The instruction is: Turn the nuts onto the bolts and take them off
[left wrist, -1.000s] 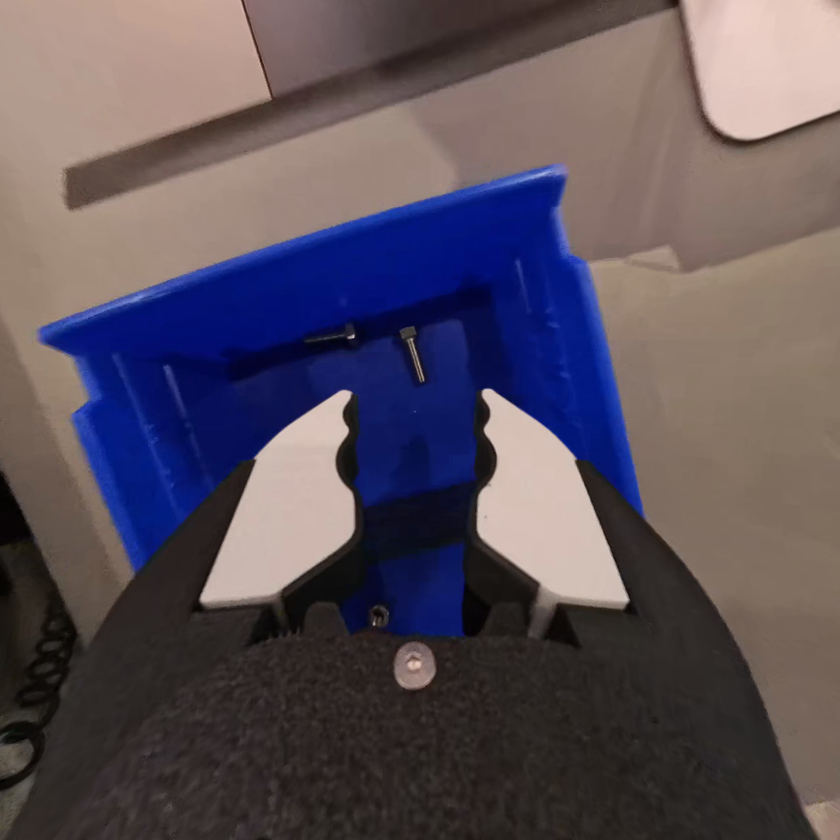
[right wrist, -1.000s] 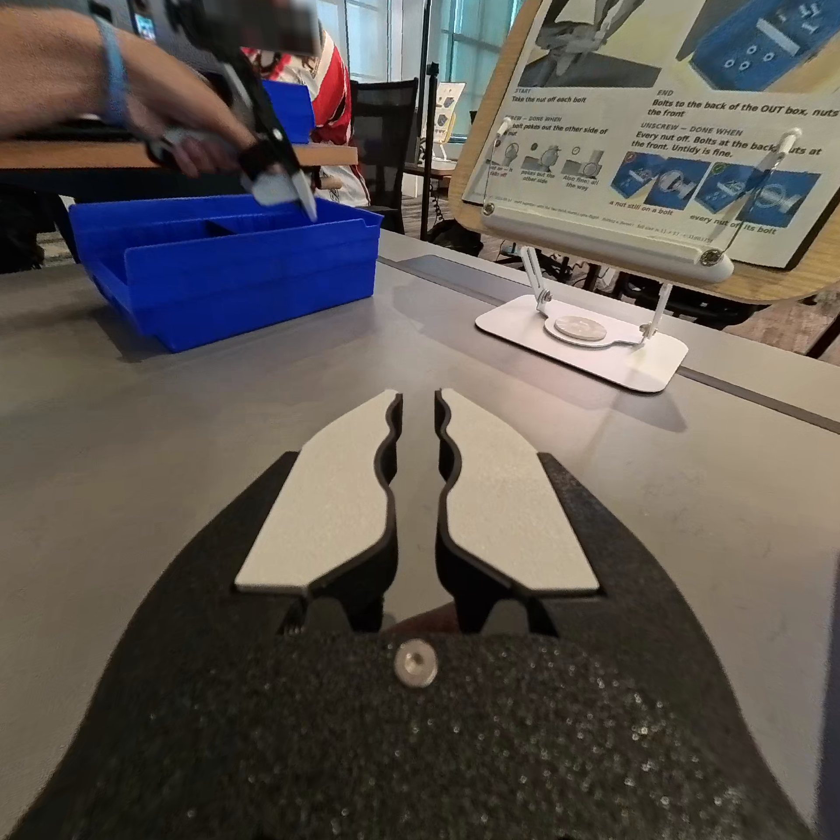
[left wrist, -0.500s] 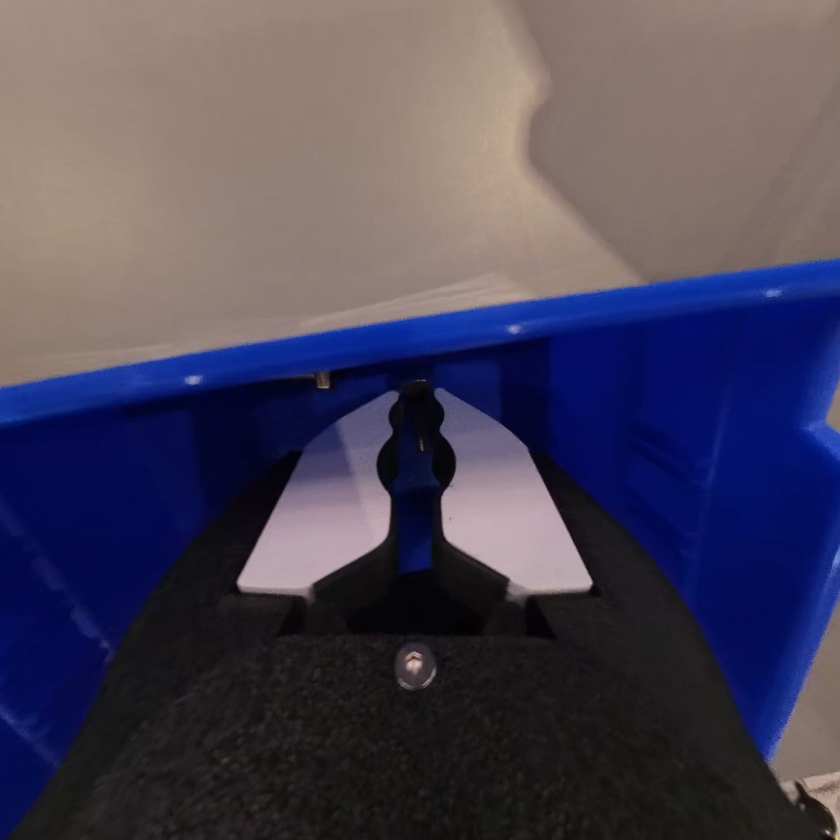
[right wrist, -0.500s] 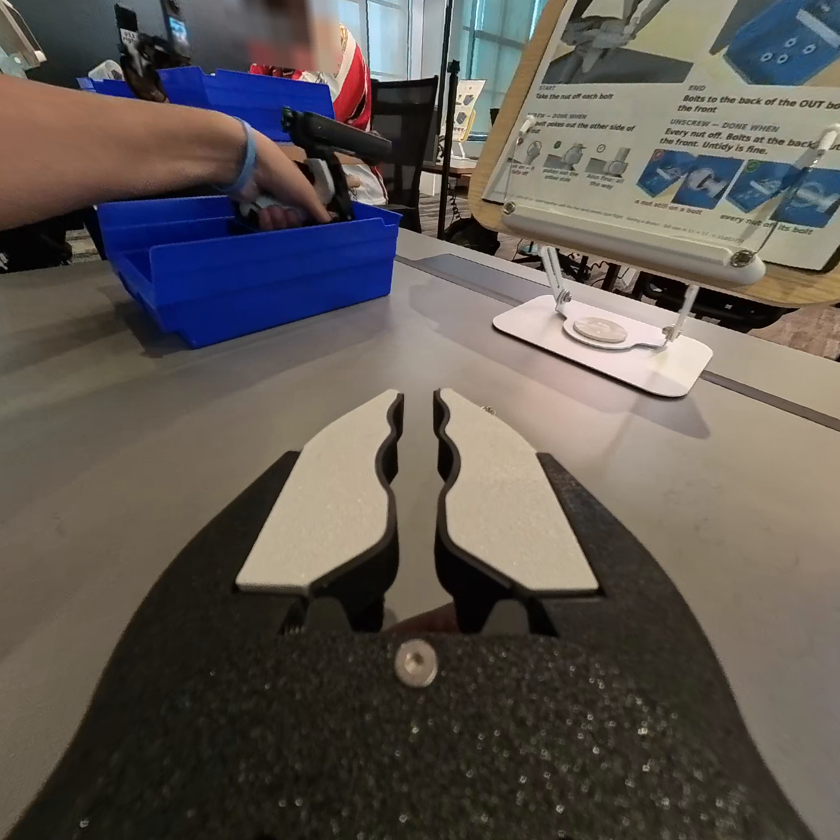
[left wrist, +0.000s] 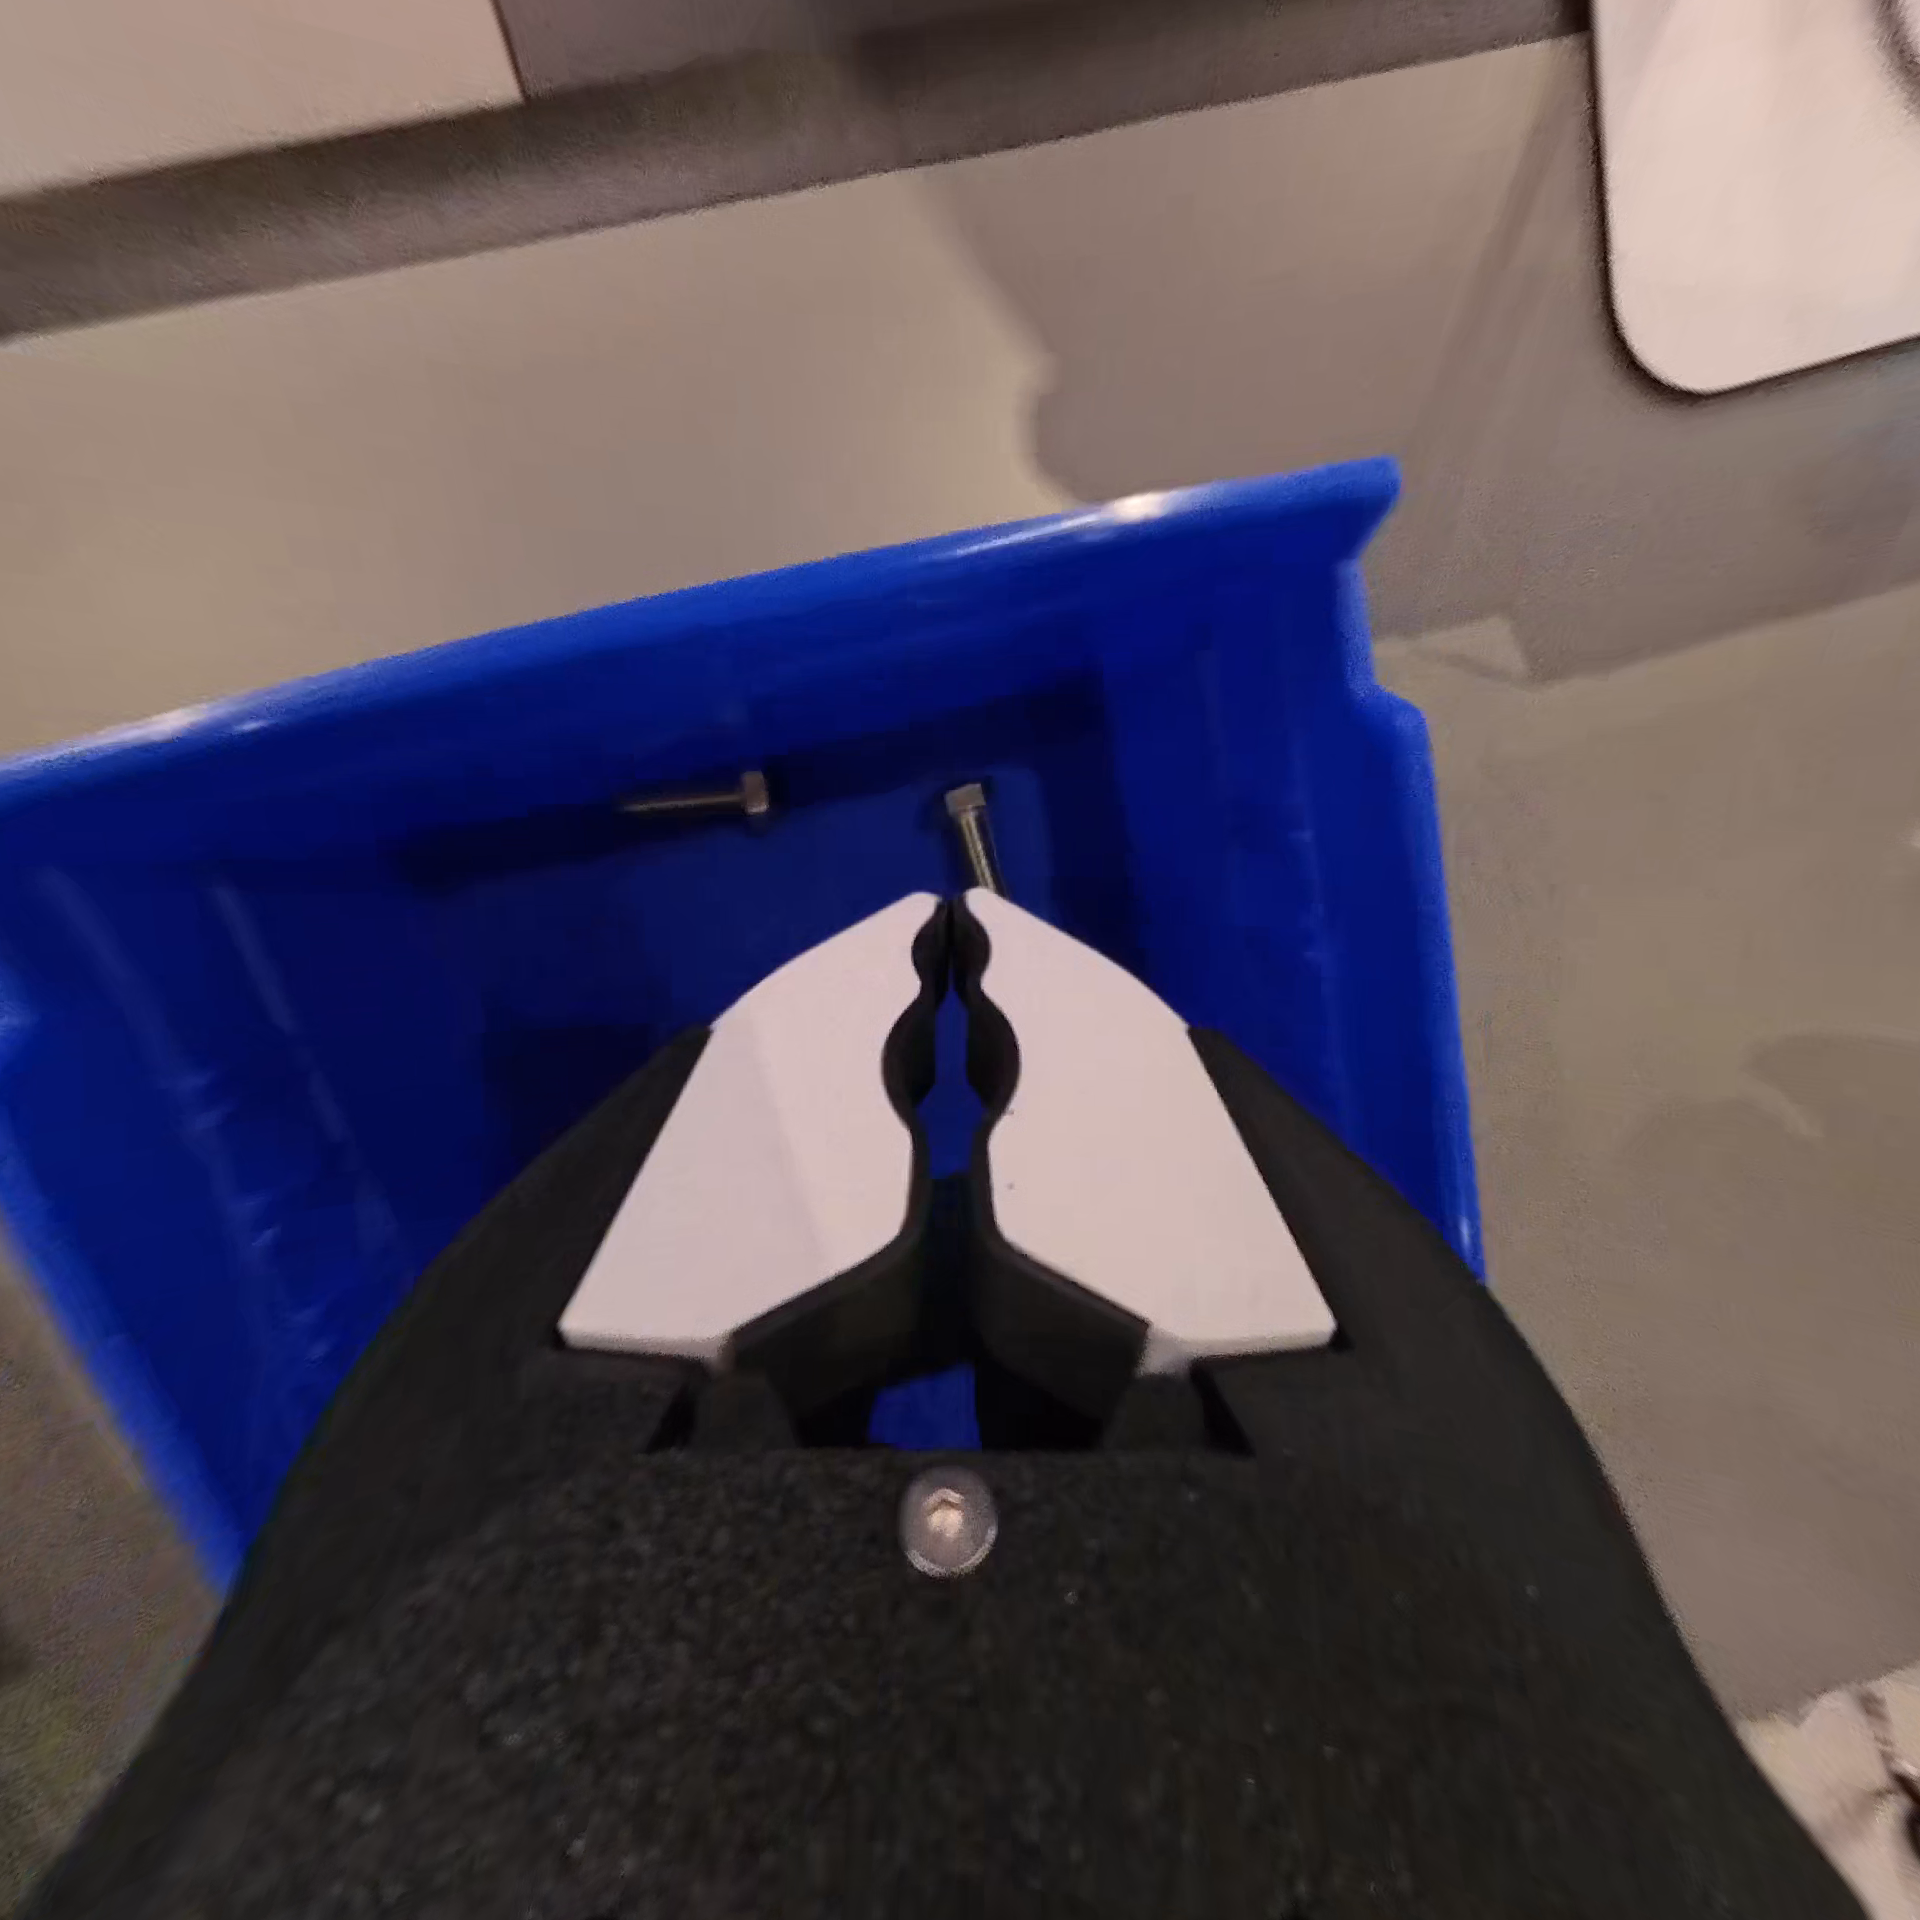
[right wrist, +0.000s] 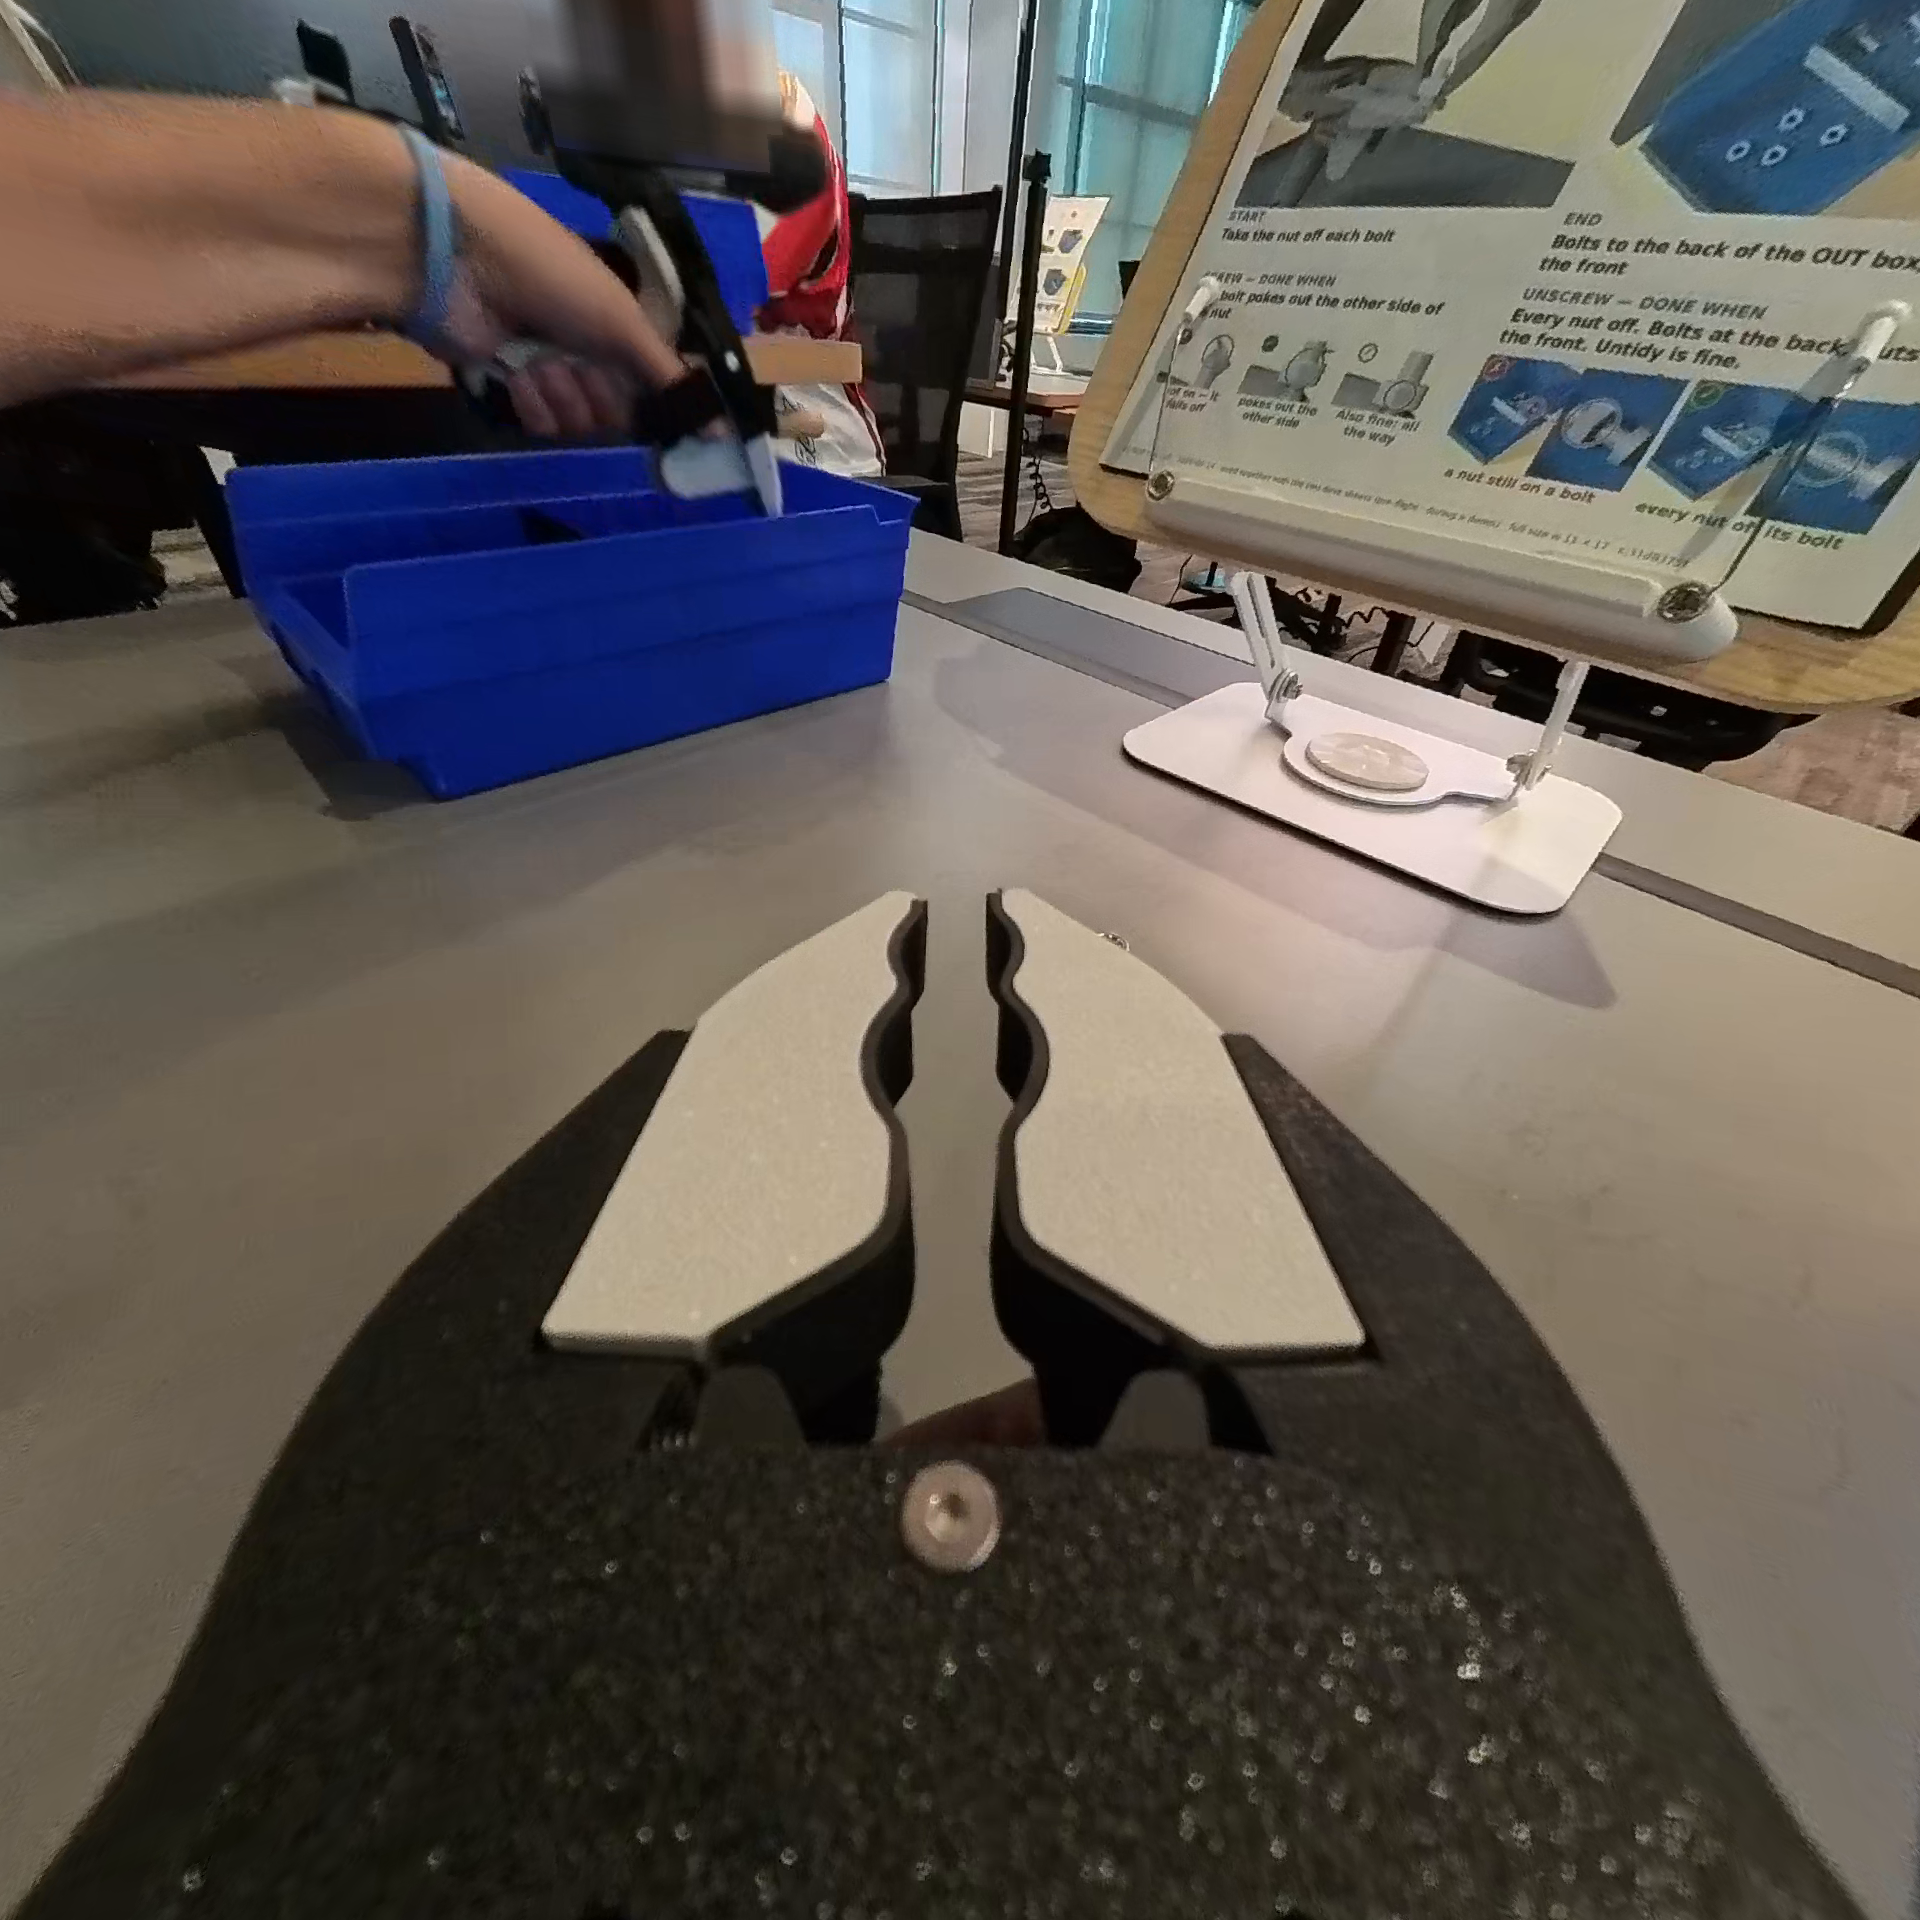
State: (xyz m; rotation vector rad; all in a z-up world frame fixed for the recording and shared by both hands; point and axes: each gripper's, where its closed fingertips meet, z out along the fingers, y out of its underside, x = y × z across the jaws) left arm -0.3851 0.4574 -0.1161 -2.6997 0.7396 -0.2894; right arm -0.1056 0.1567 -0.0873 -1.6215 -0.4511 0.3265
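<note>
My left gripper [left wrist: 951, 906] is shut over the back of a blue bin [left wrist: 727, 675]. A small steel bolt [left wrist: 971, 842] sticks out ahead of its tips, head away from me, its threaded end hidden at the right fingertip. A second bolt [left wrist: 707, 805] lies against the bin's back wall. In the right wrist view the left gripper [right wrist: 764, 488] dips into the bin [right wrist: 623, 665], held by a person's hand. My right gripper [right wrist: 954, 904] hovers low over the grey table, its jaws a narrow gap apart with nothing between them.
An instruction board [right wrist: 1507, 312] on a white stand base [right wrist: 1195, 748] stands at the right of the table; the base also shows in the left wrist view [left wrist: 1766, 208]. A tiny metal piece [right wrist: 1117, 940] lies just beyond my right fingertip. Chairs and another table stand behind. The grippers' ends are close to 40 centimeters from one another.
My left gripper was open above the bin, dipped down to the back wall and closed around the bolt, and has now risen, shut. My right gripper has hardly moved.
</note>
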